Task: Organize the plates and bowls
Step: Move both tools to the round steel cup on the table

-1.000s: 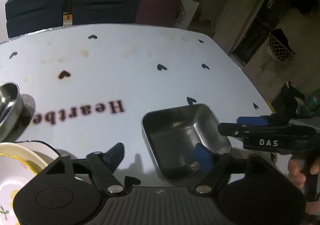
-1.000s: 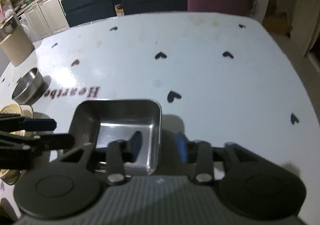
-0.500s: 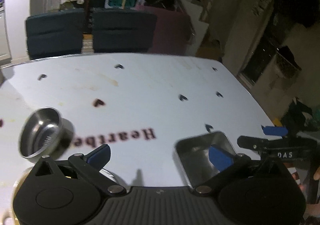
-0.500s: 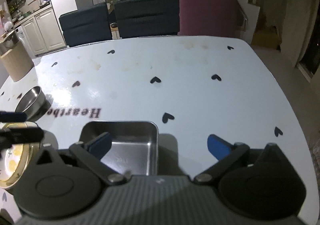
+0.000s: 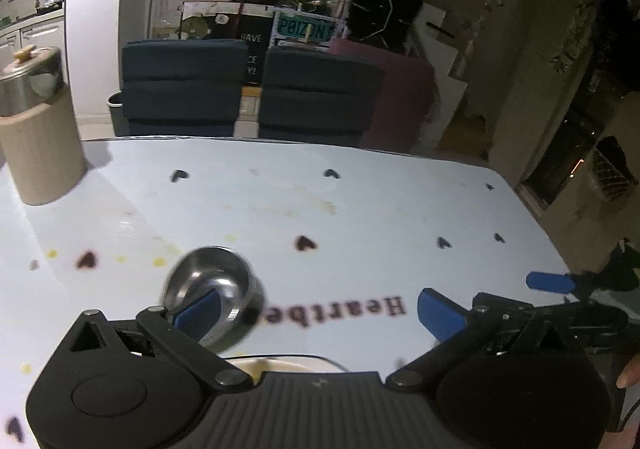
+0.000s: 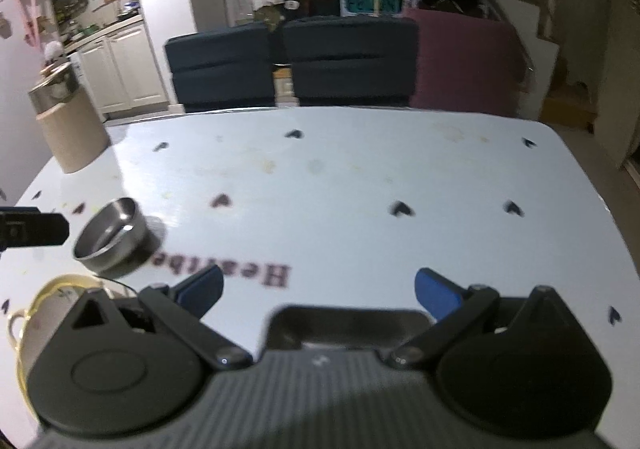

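A small round steel bowl (image 5: pixel 214 287) stands on the white table (image 5: pixel 360 205), just beyond my left gripper's left finger; it also shows in the right wrist view (image 6: pixel 110 235). My left gripper (image 5: pixel 318 315) is open and empty above the table. My right gripper (image 6: pixel 318 287) is open and empty; the far rim of a square steel tray (image 6: pixel 346 315) shows just below it, mostly hidden by the gripper body. A cream floral bowl (image 6: pixel 44 313) sits at the near left; its rim peeks out under my left gripper (image 5: pixel 280 363).
A tan canister with a steel lid (image 5: pixel 38 129) stands at the table's far left corner, also in the right wrist view (image 6: pixel 68 121). Dark blue chairs (image 5: pixel 248 89) and a maroon chair (image 6: pixel 464 65) line the far edge. The right gripper shows in the left view (image 5: pixel 560 297).
Both grippers have opened wide and pulled up and back from the square tray, which has slid under the views. The left view has swung left so the round bowl now lies ahead.
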Action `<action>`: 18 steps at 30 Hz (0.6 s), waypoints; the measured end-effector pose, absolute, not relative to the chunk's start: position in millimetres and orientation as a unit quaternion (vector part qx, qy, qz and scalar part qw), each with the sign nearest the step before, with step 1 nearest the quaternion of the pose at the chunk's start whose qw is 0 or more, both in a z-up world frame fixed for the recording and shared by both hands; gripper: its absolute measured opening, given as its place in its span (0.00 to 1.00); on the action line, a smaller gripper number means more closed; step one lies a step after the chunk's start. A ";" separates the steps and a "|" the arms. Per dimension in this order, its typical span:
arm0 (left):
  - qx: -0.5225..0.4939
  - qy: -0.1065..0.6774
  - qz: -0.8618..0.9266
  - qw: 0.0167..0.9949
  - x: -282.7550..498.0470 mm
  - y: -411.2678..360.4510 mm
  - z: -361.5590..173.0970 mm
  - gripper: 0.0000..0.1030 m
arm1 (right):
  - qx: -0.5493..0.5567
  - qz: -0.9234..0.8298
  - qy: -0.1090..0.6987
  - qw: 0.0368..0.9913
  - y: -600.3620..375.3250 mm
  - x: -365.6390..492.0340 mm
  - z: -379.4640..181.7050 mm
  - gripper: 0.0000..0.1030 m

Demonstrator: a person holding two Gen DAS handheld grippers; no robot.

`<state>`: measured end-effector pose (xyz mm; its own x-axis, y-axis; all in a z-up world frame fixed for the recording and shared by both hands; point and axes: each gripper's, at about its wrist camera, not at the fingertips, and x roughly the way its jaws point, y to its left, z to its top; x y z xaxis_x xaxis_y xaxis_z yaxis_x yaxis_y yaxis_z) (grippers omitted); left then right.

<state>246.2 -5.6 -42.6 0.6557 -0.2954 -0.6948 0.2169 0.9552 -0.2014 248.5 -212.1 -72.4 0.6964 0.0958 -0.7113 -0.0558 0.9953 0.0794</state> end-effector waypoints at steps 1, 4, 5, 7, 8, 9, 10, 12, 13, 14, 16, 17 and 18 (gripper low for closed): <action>-0.045 0.392 -0.138 0.909 247.3 0.4 -41.8 1.00 | 0.023 0.046 0.385 0.921 -205.0 251.1 -71.5 1.00; -0.032 0.394 -0.133 0.909 249.7 14.4 -40.8 1.00 | 0.023 0.064 0.381 0.922 -182.0 259.1 -67.5 1.00; -0.029 0.395 -0.130 0.909 250.9 18.6 -41.1 1.00 | 0.022 0.070 0.380 0.922 -177.1 262.8 -68.1 1.00; -0.027 0.403 -0.124 0.906 256.2 27.3 -43.1 1.00 | 0.019 0.080 0.378 0.922 -162.7 266.5 -67.3 1.00; -0.027 0.406 -0.120 0.905 259.1 31.8 -44.0 1.00 | 0.017 0.083 0.377 0.922 -156.5 268.2 -67.6 1.00; -0.028 0.409 -0.117 0.905 261.0 35.8 -44.9 1.00 | 0.015 0.087 0.376 0.922 -150.5 271.2 -69.0 1.00; -0.029 0.412 -0.113 0.904 263.3 40.8 -46.5 0.99 | 0.014 0.091 0.376 0.922 -145.0 273.0 -69.1 1.00; -0.034 0.421 -0.101 0.901 268.5 50.6 -50.0 0.98 | 0.010 0.099 0.375 0.922 -133.3 275.5 -69.0 1.00; -0.038 0.427 -0.096 0.898 271.2 54.9 -52.6 0.94 | 0.006 0.102 0.373 0.922 -124.8 280.0 -70.5 1.00; -0.042 0.434 -0.095 0.895 274.0 59.5 -55.3 0.89 | 0.001 0.103 0.371 0.923 -120.6 281.7 -71.2 1.00; -0.049 0.448 -0.093 0.888 277.6 67.4 -60.7 0.82 | -0.010 0.107 0.367 0.924 -109.2 287.6 -72.4 1.00; -0.054 0.454 -0.091 0.885 279.0 71.7 -64.0 0.78 | -0.011 0.107 0.370 0.923 -104.8 291.2 -72.5 1.00; -0.059 0.460 -0.087 0.882 280.3 76.0 -67.4 0.77 | -0.010 0.107 0.374 0.921 -101.6 294.2 -71.5 1.00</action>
<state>280.3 76.1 -67.4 0.5612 -0.2065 -0.8015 0.0987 0.9782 -0.1829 294.2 -101.6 -71.5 0.6971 0.1899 -0.6914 -0.2044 0.9769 0.0622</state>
